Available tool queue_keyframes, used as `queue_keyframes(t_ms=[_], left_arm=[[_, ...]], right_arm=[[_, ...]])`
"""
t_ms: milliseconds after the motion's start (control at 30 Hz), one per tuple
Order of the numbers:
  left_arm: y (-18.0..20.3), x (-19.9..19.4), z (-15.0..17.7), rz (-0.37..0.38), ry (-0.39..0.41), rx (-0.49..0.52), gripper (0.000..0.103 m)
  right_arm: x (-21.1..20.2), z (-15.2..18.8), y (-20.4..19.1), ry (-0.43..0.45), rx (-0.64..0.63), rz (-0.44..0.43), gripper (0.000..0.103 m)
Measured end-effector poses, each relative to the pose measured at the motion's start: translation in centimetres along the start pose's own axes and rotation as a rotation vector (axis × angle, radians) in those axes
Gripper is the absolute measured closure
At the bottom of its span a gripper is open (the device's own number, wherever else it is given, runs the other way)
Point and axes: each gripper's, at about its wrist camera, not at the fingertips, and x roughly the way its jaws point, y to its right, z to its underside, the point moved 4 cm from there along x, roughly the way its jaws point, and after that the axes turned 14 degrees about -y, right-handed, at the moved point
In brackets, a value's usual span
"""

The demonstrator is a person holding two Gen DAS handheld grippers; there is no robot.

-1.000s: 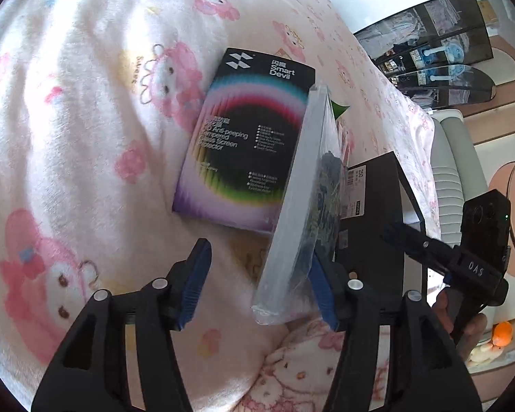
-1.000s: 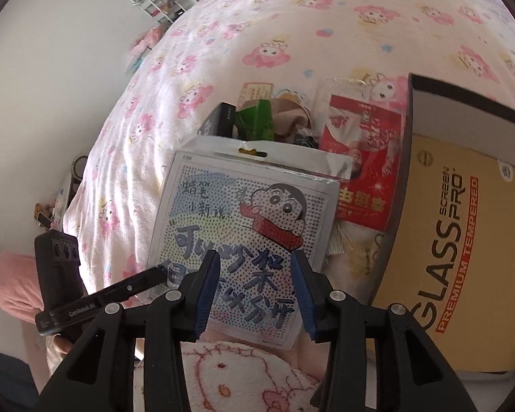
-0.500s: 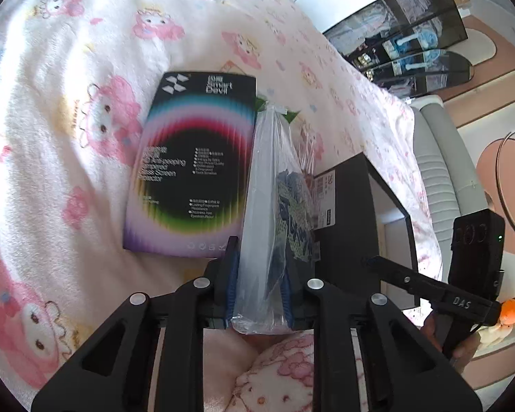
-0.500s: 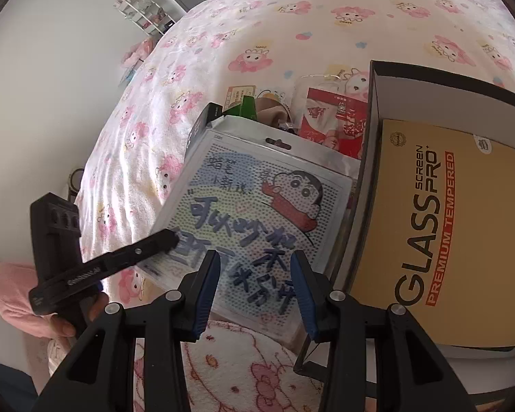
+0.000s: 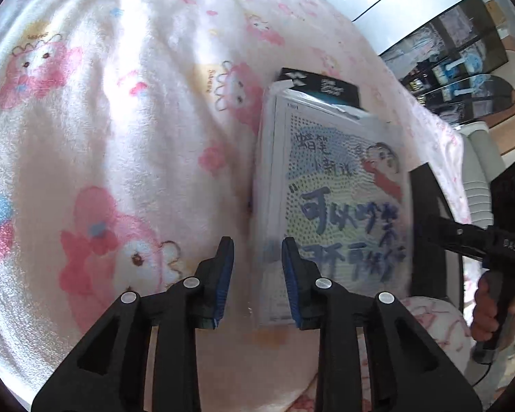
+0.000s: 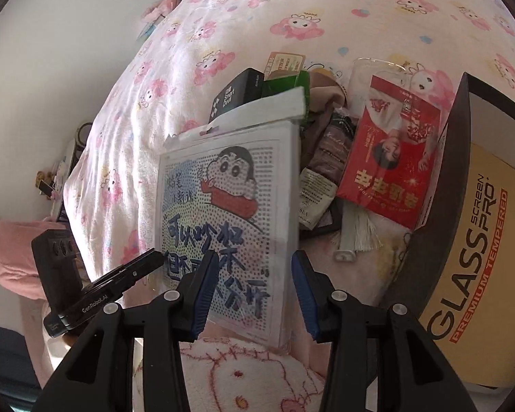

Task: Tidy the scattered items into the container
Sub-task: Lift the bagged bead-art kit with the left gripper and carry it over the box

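Pink cartoon blanket (image 5: 120, 120) underneath. Left gripper (image 5: 257, 274) opening, jaws empty, beside cartoon packet (image 5: 333, 189) lying flat atop black box (image 5: 321, 84). Right gripper (image 6: 254, 292) hovering part-open over packet; container (image 6: 460, 130) rightmost.

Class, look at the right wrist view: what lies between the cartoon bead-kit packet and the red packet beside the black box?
Between the cartoon packet and the red packet lies a small heap: dark brown sachets over a pale one. The right wrist view shows it.

The tan box (image 6: 463, 267) at the right says "GLASS SCREEN PRO+ PREMIUM TEMPERED", and the black handle (image 6: 96, 304) at lower left says "GenRobot.AI".
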Motion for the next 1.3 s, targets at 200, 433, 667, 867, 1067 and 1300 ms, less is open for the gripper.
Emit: queue_keyframes(t_ms=[200,433,667,867,1067,1300], left_arm=[[-0.3,0.8,-1.1,0.074,-0.036,-0.004,0.071],[-2.3,2.5,-2.9,0.158,-0.028,-0.097,0.064],[-0.6,4.2,-4.6,0.259,-0.074,-0.122,0.048],[2.0,2.0,-4.2,0.273,-0.071,-0.023,0.05],[7.4,-1.5,-4.6,0.298,-0.031,0.114,0.05],[16.1,-3.0,-4.3,0.329,-0.038,0.258,0.05]], right_arm=[[1.8,-0.6,0.3,-0.038,0.026,0.027,0.059],[2.8,-0.9,-0.9,-0.059,-0.018,0.0,0.059],[3.9,-1.4,-2.0,-0.035,-0.024,-0.016,0.068],[1.2,-0.6,-2.8,0.066,-0.03,-0.014,0.07],[-4.9,1.3,-3.1,0.222,-0.016,-0.005,0.07],[-12.2,5.7,0.1,0.381,0.054,-0.032,0.07]])
